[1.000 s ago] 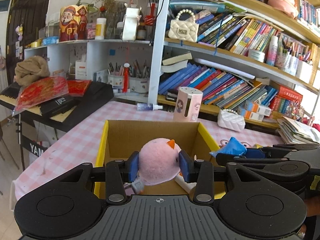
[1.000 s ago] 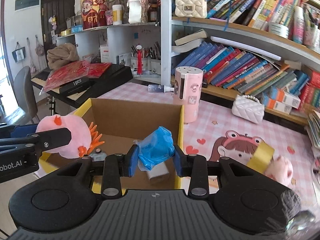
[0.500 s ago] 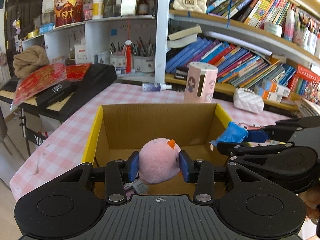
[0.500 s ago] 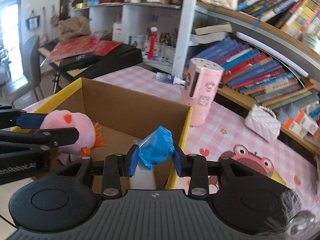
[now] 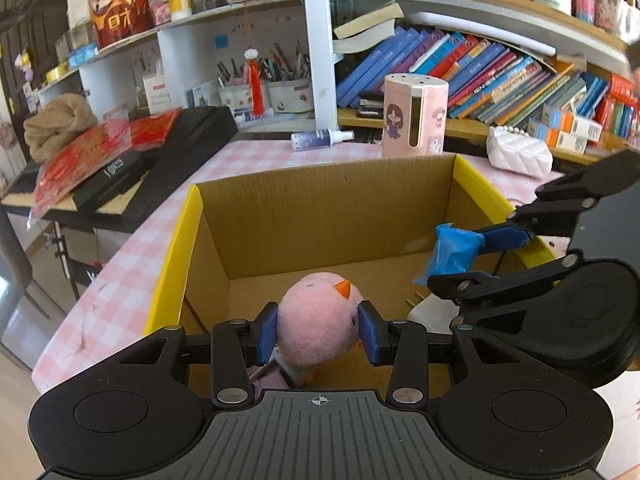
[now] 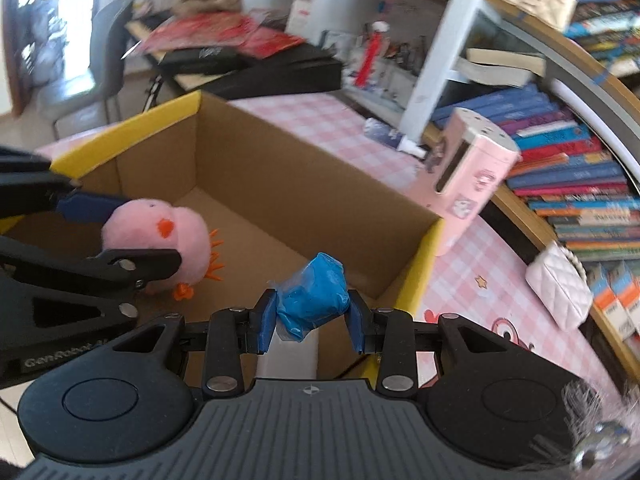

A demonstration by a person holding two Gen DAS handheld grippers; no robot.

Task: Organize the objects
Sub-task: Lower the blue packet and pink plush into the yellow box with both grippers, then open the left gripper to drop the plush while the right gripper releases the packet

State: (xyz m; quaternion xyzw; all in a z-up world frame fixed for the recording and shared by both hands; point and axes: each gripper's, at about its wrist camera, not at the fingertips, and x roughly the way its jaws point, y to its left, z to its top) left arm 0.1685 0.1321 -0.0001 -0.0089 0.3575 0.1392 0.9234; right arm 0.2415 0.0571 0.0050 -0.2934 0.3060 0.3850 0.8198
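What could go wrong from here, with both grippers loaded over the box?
1. The left gripper and right gripper sit close together over the cardboard box, so they might collide while releasing.
2. The blue wrapped bundle hangs near the box's yellow edge and may clip it or fall outside.
3. The pink plush chick could land on items already lying below.

Left matte black plastic two-finger tool (image 5: 319, 334): ribbed grey-black housing, round side discs, silver screw heads on finger links, blue rubber pads (image 5: 267, 333). Right matte black plastic two-finger tool (image 6: 311, 321): same build (pale lettering, partly legible, on the left's flank).
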